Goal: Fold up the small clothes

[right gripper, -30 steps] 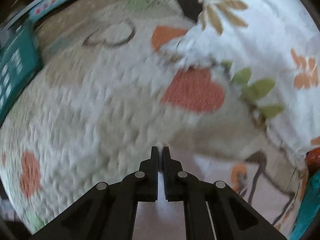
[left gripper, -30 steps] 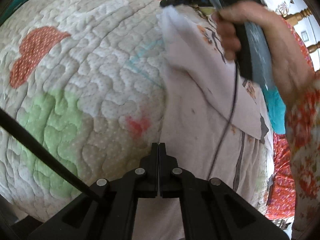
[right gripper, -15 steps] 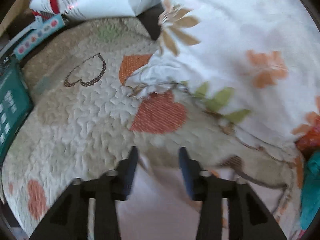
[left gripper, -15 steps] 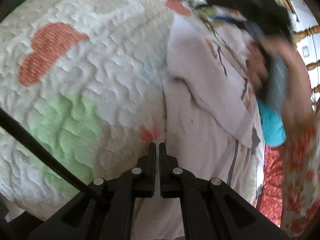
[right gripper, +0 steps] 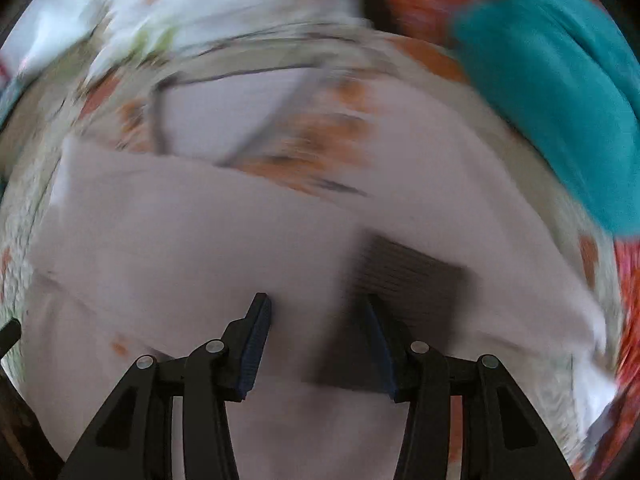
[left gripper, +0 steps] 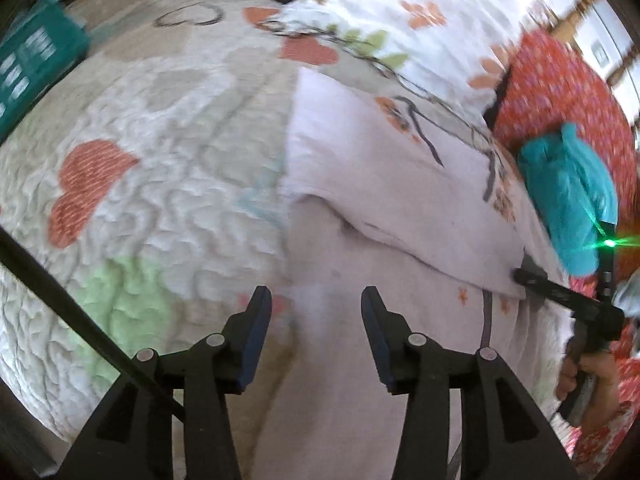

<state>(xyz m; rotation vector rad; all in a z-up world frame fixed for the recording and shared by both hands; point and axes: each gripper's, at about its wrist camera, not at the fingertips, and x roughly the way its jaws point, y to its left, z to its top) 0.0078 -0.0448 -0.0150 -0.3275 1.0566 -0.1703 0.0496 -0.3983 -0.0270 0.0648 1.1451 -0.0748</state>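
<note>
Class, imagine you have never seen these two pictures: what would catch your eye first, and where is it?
The pale garment lies folded over on the quilt, filling the middle of both views. Both grippers, left and right, hang open above it, holding nothing. A teal cloth sits bright at the garment's right edge.

pale pink garment (left gripper: 400, 184) — teal cloth (left gripper: 568, 192)

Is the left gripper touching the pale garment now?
Cannot tell. In the left wrist view the left gripper is open above the pale garment, but neither contact nor a gap shows plainly.
</note>
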